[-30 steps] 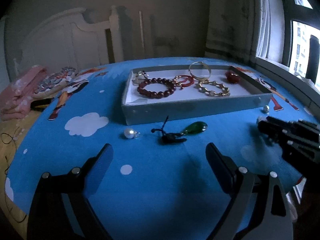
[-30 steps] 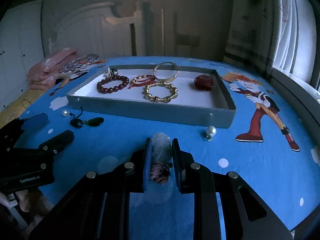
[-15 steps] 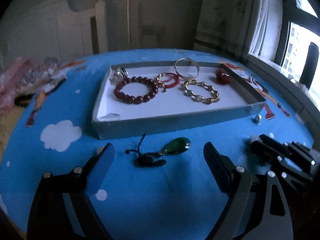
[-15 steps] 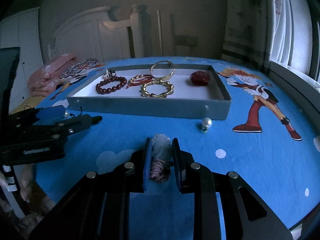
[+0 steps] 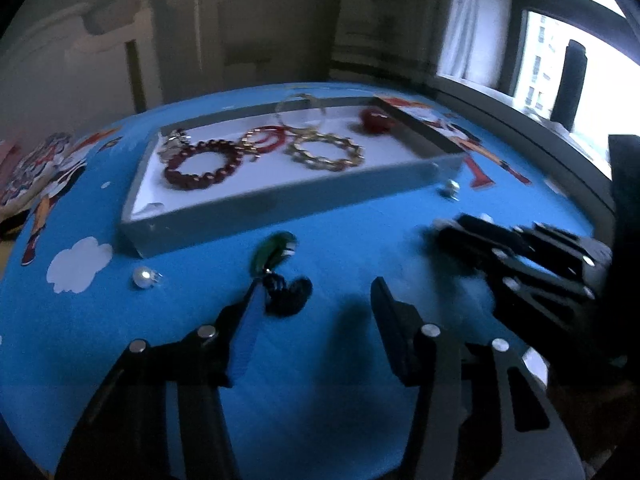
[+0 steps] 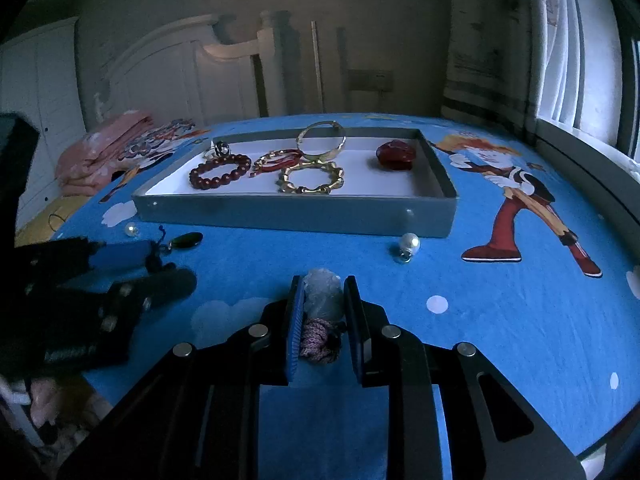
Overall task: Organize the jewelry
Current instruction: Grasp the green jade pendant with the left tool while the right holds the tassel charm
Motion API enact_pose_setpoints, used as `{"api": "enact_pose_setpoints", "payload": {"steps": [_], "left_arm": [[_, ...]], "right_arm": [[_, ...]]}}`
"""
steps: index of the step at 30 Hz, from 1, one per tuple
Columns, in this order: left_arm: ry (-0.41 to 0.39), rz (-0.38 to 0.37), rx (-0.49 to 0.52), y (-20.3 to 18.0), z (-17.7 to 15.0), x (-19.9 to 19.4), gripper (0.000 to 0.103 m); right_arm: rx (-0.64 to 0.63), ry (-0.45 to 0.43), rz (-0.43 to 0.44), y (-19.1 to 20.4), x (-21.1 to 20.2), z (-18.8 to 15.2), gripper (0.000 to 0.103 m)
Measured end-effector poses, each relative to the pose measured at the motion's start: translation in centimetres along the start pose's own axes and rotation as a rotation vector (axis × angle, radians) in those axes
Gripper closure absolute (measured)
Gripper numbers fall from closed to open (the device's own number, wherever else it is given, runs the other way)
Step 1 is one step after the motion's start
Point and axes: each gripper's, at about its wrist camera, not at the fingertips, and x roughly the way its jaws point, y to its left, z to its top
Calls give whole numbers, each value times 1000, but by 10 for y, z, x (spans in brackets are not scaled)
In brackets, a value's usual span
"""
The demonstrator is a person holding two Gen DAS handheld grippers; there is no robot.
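Beside green pendant (image 5: pixel 273 252), open left claw (image 5: pixel 316 300) moved closer; right claw (image 6: pixel 323 312) still grips pale pendant (image 6: pixel 322 292).

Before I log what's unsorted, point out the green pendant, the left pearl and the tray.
green pendant (image 5: pixel 272 254): left wrist view, stone's middle.
left pearl (image 5: pixel 142 278): left wrist view, bead's centre.
tray (image 6: pixel 296 215): right wrist view, front wall.

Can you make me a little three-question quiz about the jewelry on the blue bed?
1. True or false: the right gripper is empty.
2. Which lies outside the grey tray? A. gold chain bracelet B. green pendant C. dark red bead bracelet
3. Fill in: the left gripper is ____, its fingers wide apart.

Key: 1. False, it is shut on a pale pendant with a pink cord. 2. B. 3. open.
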Motion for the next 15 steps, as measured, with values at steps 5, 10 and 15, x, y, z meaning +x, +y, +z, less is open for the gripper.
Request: {"api": "enact_pose_setpoints", "payload": {"steps": [5, 10, 15], "left_arm": [[-21, 55, -69, 13, -1, -5, 50], [-17, 113, -116, 26, 3, 2, 50], [-26, 120, -71, 14, 0, 2, 50]], "right_arm": [[3, 1, 1, -2, 0, 0, 81], [6, 1, 4, -3, 0, 0, 81], [8, 0, 5, -3, 0, -1, 81]]}}
